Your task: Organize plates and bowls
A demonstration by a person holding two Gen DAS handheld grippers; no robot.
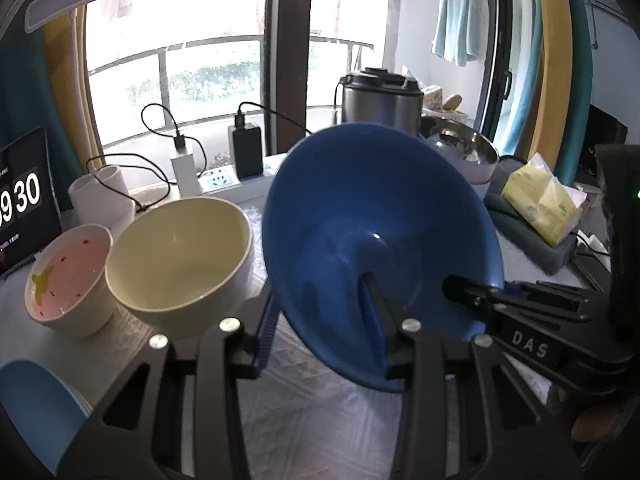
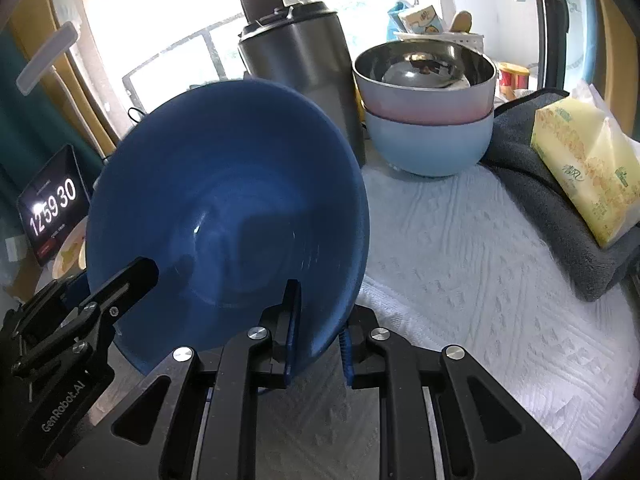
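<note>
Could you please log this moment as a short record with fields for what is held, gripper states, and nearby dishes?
held item: blue bowl, tilted, lifted off the white mat
left gripper: shut on the bowl's rim
right gripper: shut on the bowl's rim
left of bowl: cream bowl, strawberry bowl, side by side
behind: steel-lined pink bowl nested in a light blue bowl
other: rice cooker, tissue pack, clock display
</note>
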